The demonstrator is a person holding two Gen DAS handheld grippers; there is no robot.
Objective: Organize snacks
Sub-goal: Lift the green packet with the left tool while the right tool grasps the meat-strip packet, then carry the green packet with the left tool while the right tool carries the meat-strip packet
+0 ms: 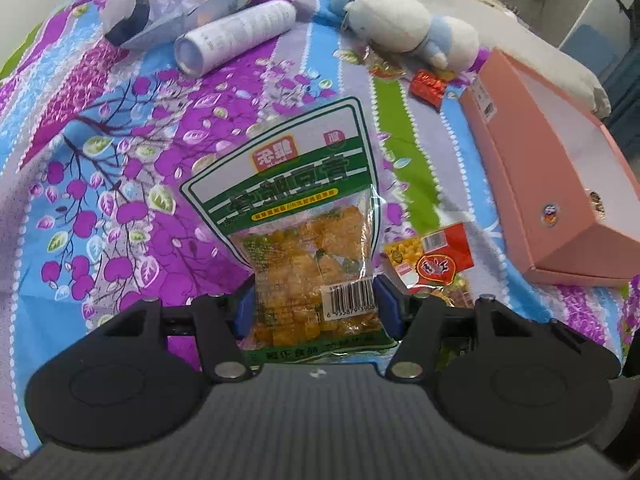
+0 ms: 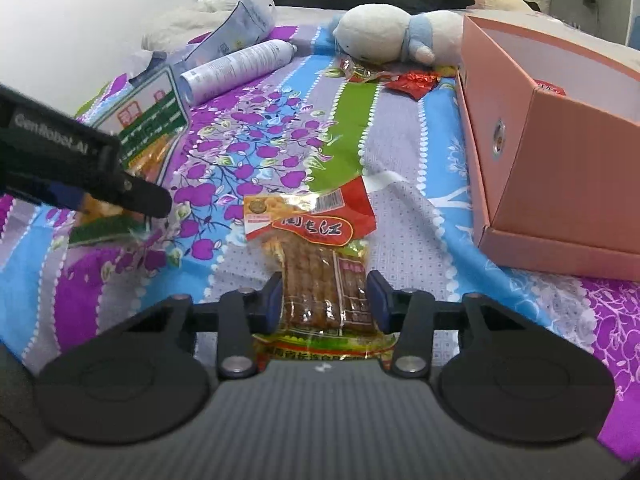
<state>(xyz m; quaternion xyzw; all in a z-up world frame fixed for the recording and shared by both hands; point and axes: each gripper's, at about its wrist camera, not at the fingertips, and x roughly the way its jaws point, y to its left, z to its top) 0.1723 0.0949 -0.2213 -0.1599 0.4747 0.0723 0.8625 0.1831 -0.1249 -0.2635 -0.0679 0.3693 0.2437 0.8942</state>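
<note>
My left gripper point(image 1: 316, 306) is shut on a green-and-white snack bag point(image 1: 296, 208) of yellow pieces, held just above the bedspread. My right gripper point(image 2: 323, 298) has its blue pads on both sides of a red-and-clear snack pack point(image 2: 320, 260) of brown strips; the pack lies on the cloth and the pads touch its sides. The left gripper and its green bag point(image 2: 148, 128) show at the left of the right wrist view. The red pack also shows in the left wrist view point(image 1: 432, 256). An open pink box point(image 1: 560, 168) point(image 2: 552, 140) stands to the right.
A white spray can point(image 1: 236, 36) point(image 2: 240, 66), a white-and-blue plush toy point(image 1: 408, 26) point(image 2: 396, 32) and a foil pouch point(image 1: 200, 4) lie at the far side. Small red snack packets point(image 1: 428, 86) point(image 2: 412, 82) lie near the plush toy. A flowered bedspread point(image 1: 120, 160) covers everything.
</note>
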